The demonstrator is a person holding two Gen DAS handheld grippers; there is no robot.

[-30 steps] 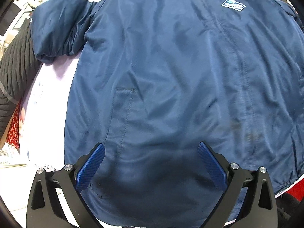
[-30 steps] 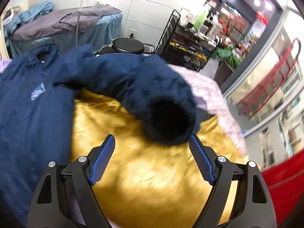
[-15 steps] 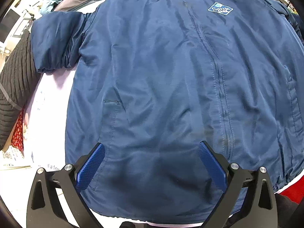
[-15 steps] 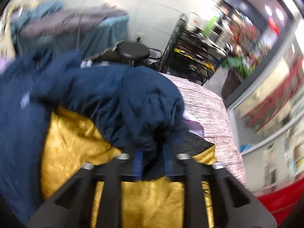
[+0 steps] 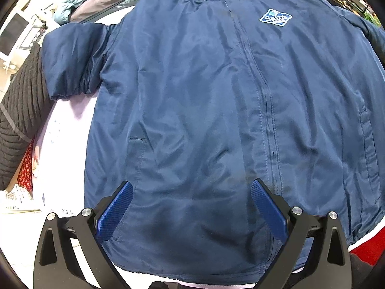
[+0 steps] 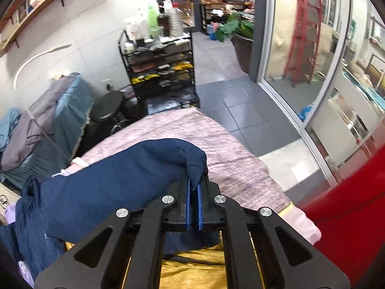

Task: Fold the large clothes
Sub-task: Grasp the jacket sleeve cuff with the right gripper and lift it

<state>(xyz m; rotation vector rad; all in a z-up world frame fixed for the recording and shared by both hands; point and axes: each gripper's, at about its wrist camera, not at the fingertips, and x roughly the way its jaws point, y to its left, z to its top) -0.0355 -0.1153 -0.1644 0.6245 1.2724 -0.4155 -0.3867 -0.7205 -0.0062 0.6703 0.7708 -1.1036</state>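
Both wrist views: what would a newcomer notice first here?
A navy jacket lies front up and fills the left view, a logo patch on its chest. The left gripper hangs open over the hem. In the right view the right gripper is shut on the cuff of a sleeve, lifted over a pink cover.

Bed w/ pink cover (image 6: 231, 149), navy jacket (image 5: 204, 110) spread flat (zipped), gold cloth (image 6: 192, 272)

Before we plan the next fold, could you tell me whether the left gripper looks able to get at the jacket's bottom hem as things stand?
Probably yes. The left gripper hangs open right over the lower front of the jacket, and nothing lies between its fingers and the hem just below them.
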